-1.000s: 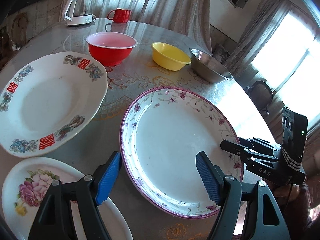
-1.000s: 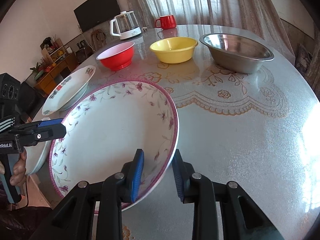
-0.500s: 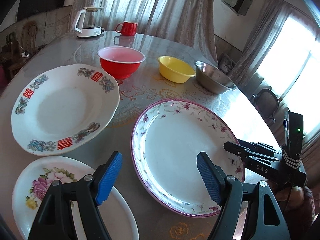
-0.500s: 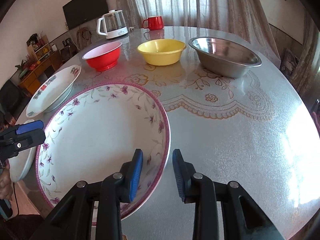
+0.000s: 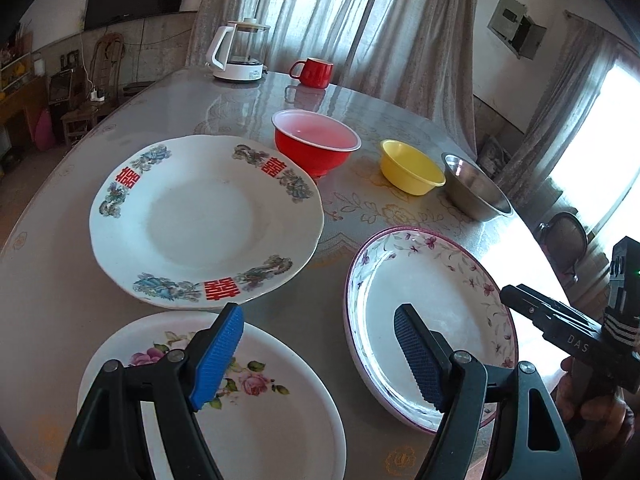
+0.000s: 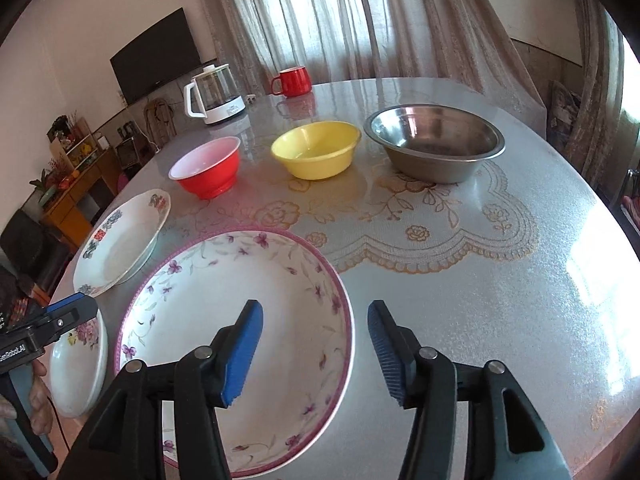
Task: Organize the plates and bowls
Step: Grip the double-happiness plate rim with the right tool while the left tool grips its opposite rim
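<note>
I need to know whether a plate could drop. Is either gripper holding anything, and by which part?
Nothing is held. The right gripper is opening, its pads clear of the purple-flowered plate rim; the left gripper is open and empty.

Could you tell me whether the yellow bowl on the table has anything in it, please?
Empty. The right wrist view looks down into the yellow bowl and shows only its bare yellow inside; it stands upright on the table.
</note>
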{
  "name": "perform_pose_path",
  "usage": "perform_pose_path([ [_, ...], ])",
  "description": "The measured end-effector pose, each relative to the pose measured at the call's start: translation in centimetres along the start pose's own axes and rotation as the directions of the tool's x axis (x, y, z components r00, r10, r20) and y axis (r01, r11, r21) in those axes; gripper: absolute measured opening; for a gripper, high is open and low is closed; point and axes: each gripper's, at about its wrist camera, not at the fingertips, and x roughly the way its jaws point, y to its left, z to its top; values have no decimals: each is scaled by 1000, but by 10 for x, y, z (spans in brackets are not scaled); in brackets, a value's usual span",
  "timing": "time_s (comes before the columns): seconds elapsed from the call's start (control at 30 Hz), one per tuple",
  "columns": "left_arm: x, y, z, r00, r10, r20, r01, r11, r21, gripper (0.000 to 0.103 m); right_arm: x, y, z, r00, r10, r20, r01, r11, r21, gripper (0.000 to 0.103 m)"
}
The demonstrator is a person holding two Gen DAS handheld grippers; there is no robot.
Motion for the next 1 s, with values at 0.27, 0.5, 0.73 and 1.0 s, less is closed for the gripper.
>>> perform_pose_path([
  [0.27,-13,20,6,997,55,61,-54,998,-19,81,17,43,10,980,189,-59,-191,981,-45,57],
  [0.5,-21,60,15,994,94,62,-87,991,-106,81,46,87,24,909,389,-148,-396,918,-20,57],
  [0.73,-29,110,30,968,229,101,-212,964,-160,81,79,117,51,875,449,-182,-453,891,20,57],
  [1.0,-9,164,51,981,185,52,-166,953,-254,79,129,136,78,890,403,-216,-399,915,60,57],
])
